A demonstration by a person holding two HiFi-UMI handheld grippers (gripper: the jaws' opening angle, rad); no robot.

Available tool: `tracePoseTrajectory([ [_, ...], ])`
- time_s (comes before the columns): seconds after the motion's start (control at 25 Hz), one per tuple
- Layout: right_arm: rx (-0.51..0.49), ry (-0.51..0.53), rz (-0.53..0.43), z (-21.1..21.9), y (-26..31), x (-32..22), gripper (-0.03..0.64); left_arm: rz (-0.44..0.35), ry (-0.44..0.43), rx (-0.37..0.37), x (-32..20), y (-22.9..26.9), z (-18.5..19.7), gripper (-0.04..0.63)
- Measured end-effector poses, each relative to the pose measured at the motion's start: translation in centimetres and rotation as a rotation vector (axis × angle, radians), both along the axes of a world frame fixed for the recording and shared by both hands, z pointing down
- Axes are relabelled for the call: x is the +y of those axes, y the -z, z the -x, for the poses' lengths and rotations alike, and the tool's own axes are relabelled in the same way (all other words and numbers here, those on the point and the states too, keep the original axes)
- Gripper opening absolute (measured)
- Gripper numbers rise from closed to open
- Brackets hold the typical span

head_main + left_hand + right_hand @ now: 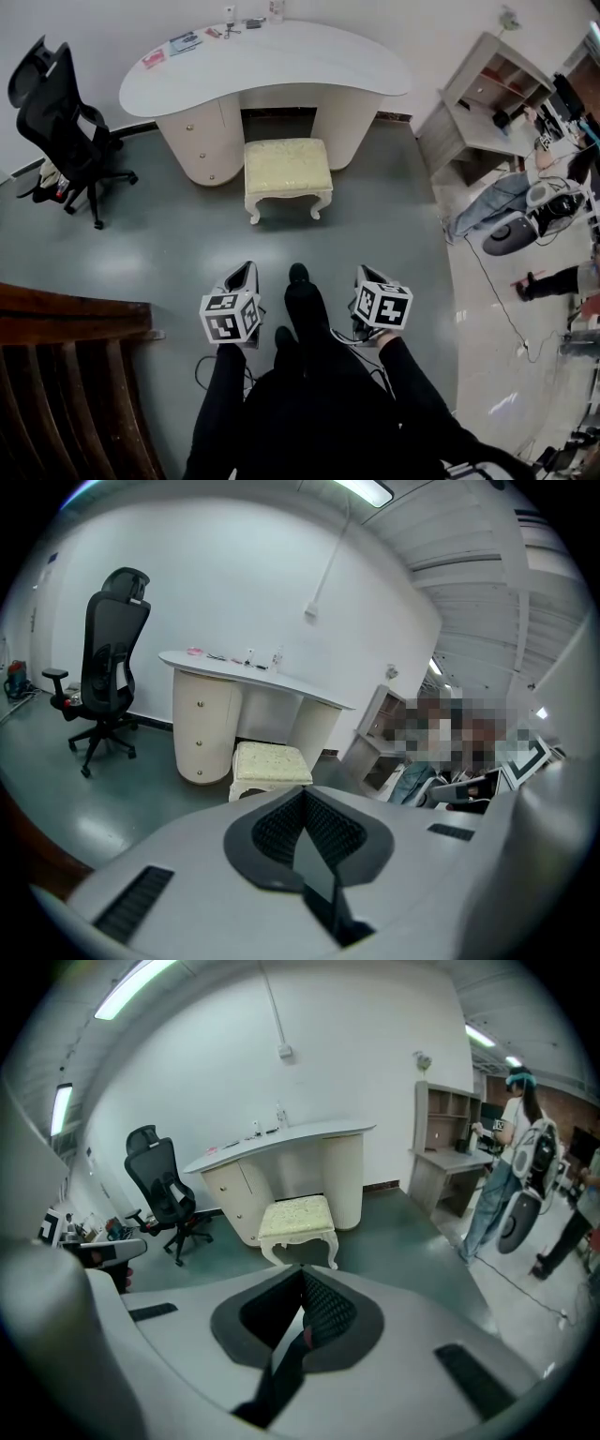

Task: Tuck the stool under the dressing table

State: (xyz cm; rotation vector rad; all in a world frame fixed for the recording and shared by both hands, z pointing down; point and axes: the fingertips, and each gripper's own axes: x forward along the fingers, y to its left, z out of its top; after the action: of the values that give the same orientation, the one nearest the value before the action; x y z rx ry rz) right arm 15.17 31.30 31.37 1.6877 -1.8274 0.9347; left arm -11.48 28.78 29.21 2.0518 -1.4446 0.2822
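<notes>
Left claw (302,795) and right claw (302,1273) seemingly closed, well apart from stool (287,167).

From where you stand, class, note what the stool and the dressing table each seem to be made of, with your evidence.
Stool: seat likely padded fabric, pale yellow, mottled texture; curved legs look cream-painted wood. Dressing table: probably painted or laminated board, smooth matte white top, no grain visible.

Grey floor (187,253), white wall (84,28), black office chair (58,117)
</notes>
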Motion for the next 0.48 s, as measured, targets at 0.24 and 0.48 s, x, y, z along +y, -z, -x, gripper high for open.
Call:
tracePoseTrajectory([
  [0.24, 0.000, -0.016, 0.028, 0.1, -1.1, -0.7, 0.005, 0.009, -0.001, -0.002, -1.0, -0.6, 0.1, 0.008],
  [0.48, -0.016, -0.014, 0.037, -0.2, -2.2, -2.6, 0.005, 0.019, 0.009, -0.010, -2.7, -1.3, 0.2, 0.008],
])
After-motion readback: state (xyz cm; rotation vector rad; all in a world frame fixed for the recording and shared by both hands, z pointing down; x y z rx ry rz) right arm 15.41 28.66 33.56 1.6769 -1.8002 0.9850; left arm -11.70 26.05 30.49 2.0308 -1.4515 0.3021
